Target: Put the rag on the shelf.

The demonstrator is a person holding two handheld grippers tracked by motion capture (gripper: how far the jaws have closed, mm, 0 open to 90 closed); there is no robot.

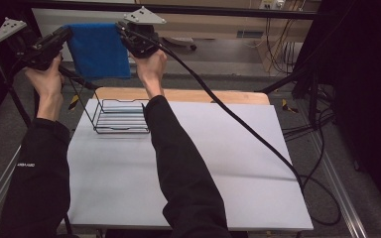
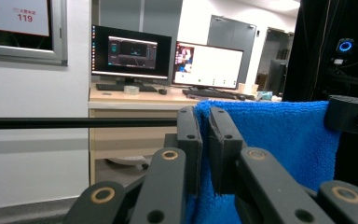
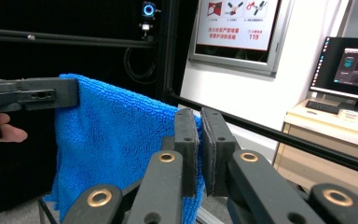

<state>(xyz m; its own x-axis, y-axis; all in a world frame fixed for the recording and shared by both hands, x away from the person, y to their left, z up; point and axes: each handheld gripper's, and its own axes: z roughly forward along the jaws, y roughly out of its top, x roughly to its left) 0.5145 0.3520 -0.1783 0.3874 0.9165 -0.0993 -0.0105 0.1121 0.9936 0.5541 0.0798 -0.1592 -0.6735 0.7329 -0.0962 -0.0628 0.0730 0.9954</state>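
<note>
You hold the blue microfibre towel (image 1: 99, 49) spread in the air past the table's far edge, the left gripper (image 2: 204, 140) clamped on one top corner and the right gripper (image 3: 199, 144) clamped on the other, so the cloth hangs below both sets of fingers. Each pinch sits close to the hem; a tug sideways could pull a corner free and drop it. Below and nearer you than your fingers stands the wire rack (image 1: 120, 116), where the hanging hem could snag on the wires. The white table (image 1: 188, 178) is otherwise bare; monitors (image 2: 168, 58) stand beyond.
</note>
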